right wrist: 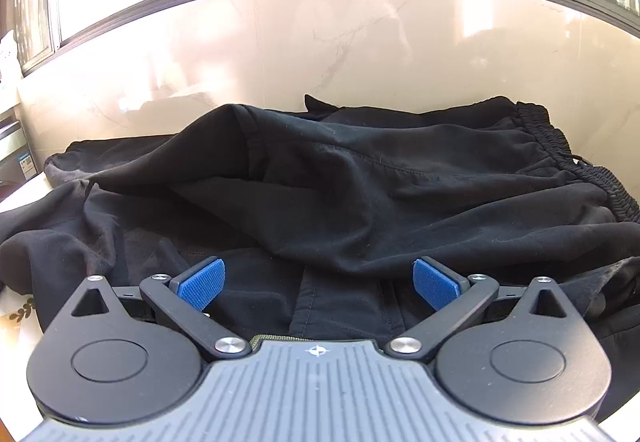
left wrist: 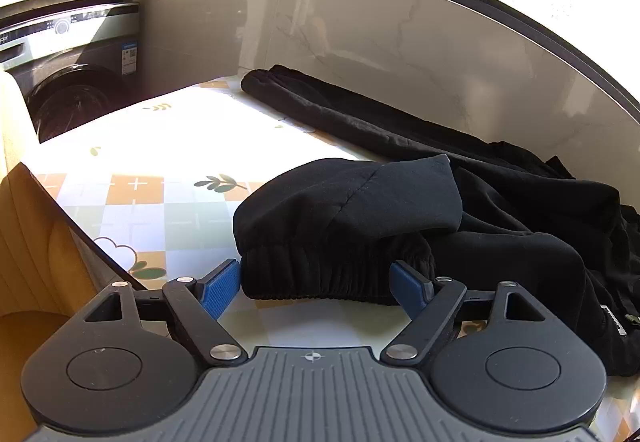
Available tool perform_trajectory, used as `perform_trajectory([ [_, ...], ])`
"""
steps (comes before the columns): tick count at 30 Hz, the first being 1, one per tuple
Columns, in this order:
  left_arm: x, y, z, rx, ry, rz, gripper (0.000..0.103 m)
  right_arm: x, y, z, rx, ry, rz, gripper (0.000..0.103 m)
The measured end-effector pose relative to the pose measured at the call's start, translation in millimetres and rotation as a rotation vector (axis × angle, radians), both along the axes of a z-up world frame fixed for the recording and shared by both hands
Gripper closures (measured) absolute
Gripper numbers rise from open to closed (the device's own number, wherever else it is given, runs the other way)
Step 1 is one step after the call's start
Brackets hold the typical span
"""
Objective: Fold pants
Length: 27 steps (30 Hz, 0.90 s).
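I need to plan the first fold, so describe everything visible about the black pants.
The black pants are soft, matte fabric, crumpled and unfolded on the patterned tablecloth. One leg stretches along the marble wall; the other is doubled back, its ribbed elastic cuff lying between the open left gripper. The gathered waistband lies far right. The open right gripper hovers over the seat.

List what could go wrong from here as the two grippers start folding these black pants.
1. The left gripper is open around the bunched elastic cuff; closing may catch several layers, not one edge.
2. The pants are heaped under the open right gripper, so a fold may trap wrinkles.
3. The far leg lies against the marble wall, leaving little room to grip.
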<state>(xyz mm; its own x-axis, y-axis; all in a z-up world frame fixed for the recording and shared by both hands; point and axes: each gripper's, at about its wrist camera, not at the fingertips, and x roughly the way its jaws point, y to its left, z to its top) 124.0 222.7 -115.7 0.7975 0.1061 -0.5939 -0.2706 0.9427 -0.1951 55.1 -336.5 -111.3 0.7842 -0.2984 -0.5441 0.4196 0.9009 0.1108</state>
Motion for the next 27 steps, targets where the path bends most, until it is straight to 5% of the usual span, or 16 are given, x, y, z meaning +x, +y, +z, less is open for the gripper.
perform_trajectory([
  [4,1,6,-4,-0.073,0.005,-0.007,0.024,-2,-2,4,0.015,-0.02,-0.024,0.001],
  [11,-4,-5,-2,-0.048,-0.028,-0.053,0.034,-3,3,2,0.02,-0.023,-0.014,0.001],
  [15,-5,-2,-4,-0.033,-0.021,-0.028,0.051,-1,7,0,0.02,-0.018,-0.006,0.001],
  [27,-15,2,8,-0.085,-0.057,-0.05,0.056,1,12,-1,0.019,-0.014,-0.002,0.001],
])
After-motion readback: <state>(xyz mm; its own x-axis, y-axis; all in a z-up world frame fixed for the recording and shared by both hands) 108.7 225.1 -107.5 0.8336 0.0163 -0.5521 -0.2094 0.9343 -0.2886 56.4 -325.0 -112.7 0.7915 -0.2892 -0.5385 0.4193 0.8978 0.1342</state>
